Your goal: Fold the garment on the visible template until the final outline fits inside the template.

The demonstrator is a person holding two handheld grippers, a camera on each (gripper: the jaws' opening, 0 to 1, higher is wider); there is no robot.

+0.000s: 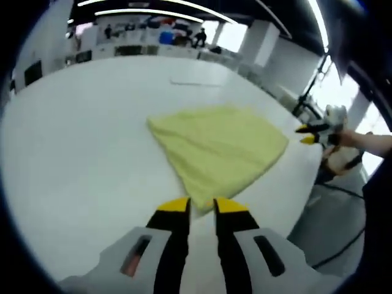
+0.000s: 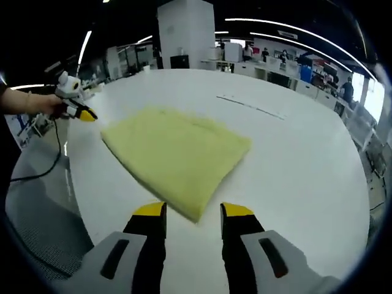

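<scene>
Left tool (image 1: 201, 205) open; garment's (image 1: 217, 150) narrow corner points toward it.

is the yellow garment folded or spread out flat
Folded: the yellow garment lies on the white table as a compact, thick wedge with doubled edges.

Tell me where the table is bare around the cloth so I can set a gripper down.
The white table is bare on every side of the yellow cloth, widest beyond its far edge up to the thin line. Tightest is the near corner, between the left gripper jaws, and by the right gripper.
</scene>
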